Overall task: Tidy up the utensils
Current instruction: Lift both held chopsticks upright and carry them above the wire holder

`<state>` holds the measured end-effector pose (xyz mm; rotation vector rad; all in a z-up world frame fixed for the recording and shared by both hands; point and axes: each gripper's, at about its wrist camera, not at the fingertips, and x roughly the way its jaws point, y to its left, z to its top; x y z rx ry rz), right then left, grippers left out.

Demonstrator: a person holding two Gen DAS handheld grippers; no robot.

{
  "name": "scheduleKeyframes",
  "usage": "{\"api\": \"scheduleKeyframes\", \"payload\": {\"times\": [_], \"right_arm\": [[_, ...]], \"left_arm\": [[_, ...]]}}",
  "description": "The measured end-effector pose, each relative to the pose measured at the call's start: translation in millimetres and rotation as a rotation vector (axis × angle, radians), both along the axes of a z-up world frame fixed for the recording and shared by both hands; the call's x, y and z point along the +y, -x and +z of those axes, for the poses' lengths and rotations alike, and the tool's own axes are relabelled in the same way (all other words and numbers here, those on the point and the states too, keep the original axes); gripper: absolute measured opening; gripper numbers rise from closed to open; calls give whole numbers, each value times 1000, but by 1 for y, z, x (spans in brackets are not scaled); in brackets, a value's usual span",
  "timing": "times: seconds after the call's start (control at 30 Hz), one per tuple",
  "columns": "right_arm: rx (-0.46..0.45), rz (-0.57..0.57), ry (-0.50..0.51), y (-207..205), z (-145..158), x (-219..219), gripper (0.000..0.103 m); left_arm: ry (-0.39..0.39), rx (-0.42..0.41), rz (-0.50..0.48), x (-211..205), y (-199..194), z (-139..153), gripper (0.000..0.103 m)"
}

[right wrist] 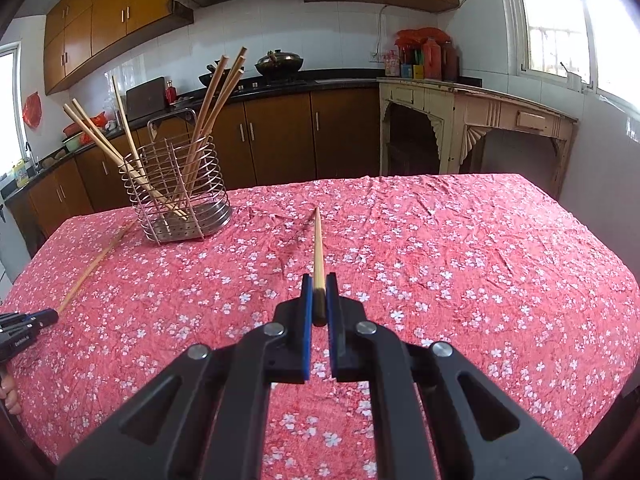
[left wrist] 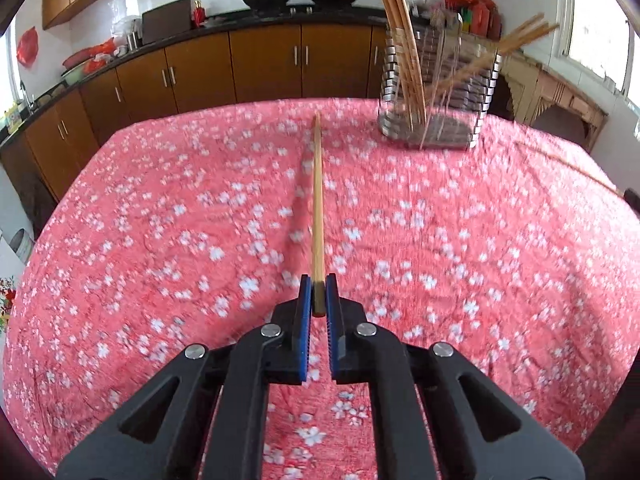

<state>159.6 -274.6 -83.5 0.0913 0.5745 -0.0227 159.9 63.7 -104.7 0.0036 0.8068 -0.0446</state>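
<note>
My left gripper is shut on a wooden chopstick that points forward above the tablecloth. A wire utensil holder with several chopsticks stands ahead to the right. My right gripper is shut on another wooden chopstick, held above the table. The wire holder stands far left in the right wrist view, with several chopsticks leaning in it. The left gripper shows at the left edge there, holding its chopstick.
The table is covered with a red flowered cloth. Brown kitchen cabinets and a black counter with woks run behind it. A cream wooden side table stands at the back right by a window.
</note>
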Motion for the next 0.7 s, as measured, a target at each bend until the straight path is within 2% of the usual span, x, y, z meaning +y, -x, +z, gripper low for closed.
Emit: {"api": "scheduleKeyframes", "payload": {"times": [0.3,0.47,0.7], "right_arm": [[-67,-6,17,-1,21,2,7],[-113,-6,26,1,35,2,7],[-164,2,26,0,53,3,7]], "left_arm": [[9,-212,20,8,12,52,7],[-12,-338,33,5,20,79,7],[4,-450,47,3,24,107,7]]}}
